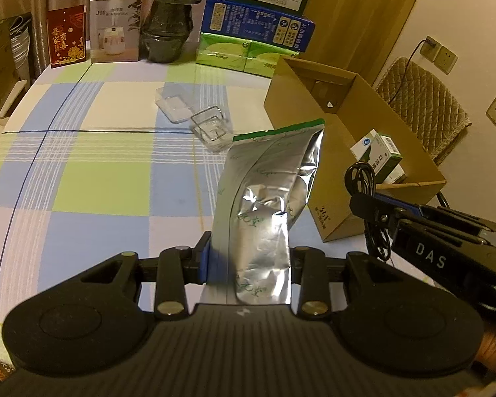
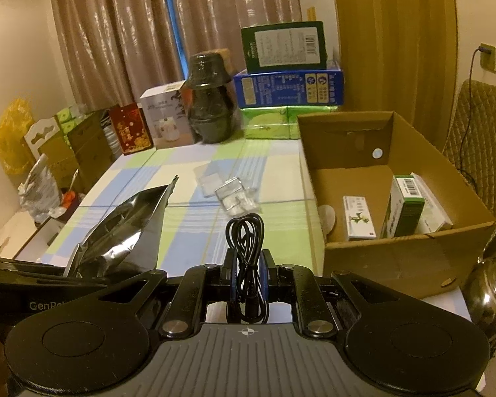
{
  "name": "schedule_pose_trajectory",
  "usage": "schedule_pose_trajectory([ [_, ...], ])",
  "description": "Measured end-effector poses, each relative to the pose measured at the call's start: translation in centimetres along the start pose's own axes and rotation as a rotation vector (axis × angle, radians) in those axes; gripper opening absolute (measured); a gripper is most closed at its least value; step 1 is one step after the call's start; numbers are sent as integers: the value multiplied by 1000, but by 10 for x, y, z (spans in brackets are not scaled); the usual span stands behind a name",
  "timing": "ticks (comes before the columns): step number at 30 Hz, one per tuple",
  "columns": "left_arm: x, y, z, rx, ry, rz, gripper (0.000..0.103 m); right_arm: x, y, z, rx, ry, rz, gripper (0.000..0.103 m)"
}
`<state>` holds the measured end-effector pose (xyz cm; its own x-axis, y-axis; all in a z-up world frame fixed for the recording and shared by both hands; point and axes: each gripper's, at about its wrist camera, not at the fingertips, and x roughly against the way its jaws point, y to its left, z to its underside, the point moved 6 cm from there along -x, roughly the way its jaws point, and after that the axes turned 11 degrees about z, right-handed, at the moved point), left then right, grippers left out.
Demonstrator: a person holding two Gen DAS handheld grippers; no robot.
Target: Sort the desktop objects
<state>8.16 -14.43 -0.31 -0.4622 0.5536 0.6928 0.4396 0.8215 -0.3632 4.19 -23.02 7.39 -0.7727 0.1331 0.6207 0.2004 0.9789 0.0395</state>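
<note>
Left wrist: crinkled silver foil pouch (image 1: 264, 211).

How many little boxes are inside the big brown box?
3, maybe more hidden: a white one lower left, a green one standing beside it, another white one behind, inside the cardboard box.

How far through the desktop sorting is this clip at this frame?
Done: small medicine boxes already sit in the brown cardboard box. In hand: left claw grips a silver foil pouch; right claw grips a coiled black cable. Left: clear plastic containers on the checked tablecloth.
</note>
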Motion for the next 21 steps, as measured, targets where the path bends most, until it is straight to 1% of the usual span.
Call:
schedule_pose_trajectory([
  [9,-4,-15,-4,-19,2,14,31,2,-11,-4,-13,-9,4,10],
  [21,-7,-36,-14,-35,-5,46,31,10,-43,-10,-33,-30,58,10],
])
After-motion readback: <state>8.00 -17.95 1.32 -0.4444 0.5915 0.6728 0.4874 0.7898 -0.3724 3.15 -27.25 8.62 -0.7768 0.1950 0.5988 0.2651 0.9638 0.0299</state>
